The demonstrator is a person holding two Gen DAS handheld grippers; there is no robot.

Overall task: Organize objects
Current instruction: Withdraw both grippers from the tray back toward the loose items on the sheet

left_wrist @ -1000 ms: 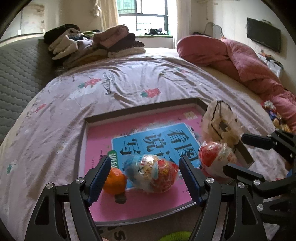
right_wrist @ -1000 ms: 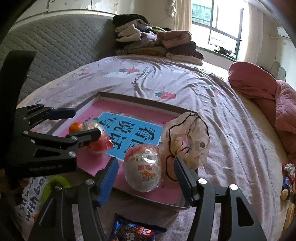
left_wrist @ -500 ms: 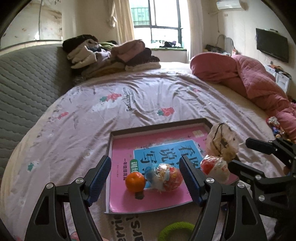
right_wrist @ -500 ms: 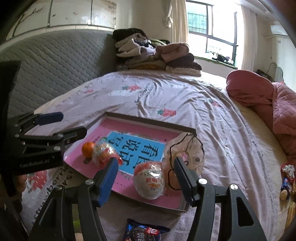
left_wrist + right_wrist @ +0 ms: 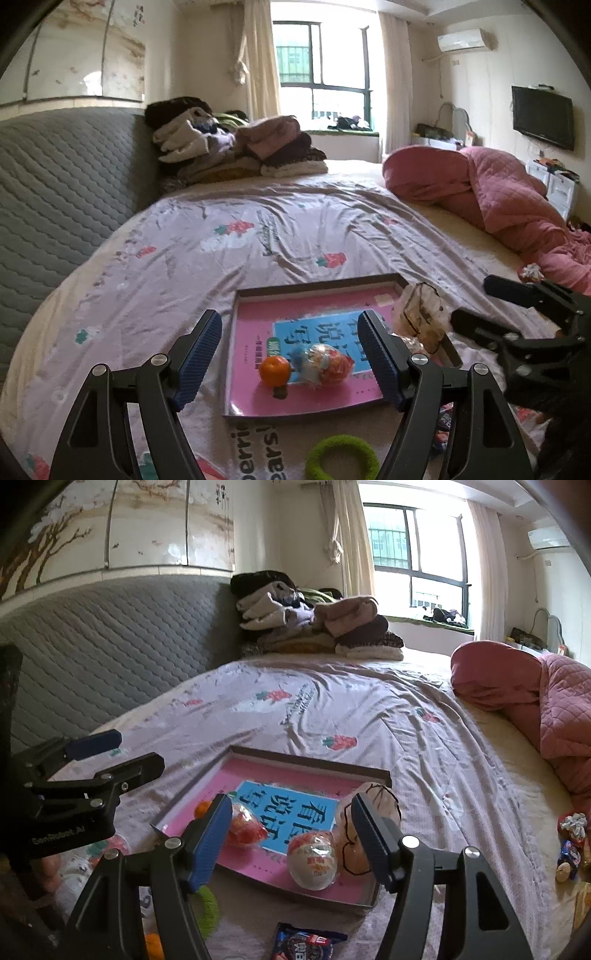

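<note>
Above the tray (image 5: 321, 286) on the bed, we hold both claws released, gripping nothing.
Inside that tray: orange (image 5: 274, 370), wrapped egg (image 5: 312, 860); right gripper (image 5: 291, 836) jaws opening, left gripper (image 5: 290, 349) wide.

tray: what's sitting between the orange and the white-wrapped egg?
One thing: the red-and-blue wrapped egg, lying next to the orange; the white-wrapped egg sits further along the tray. Clearest in the right wrist view.
</note>
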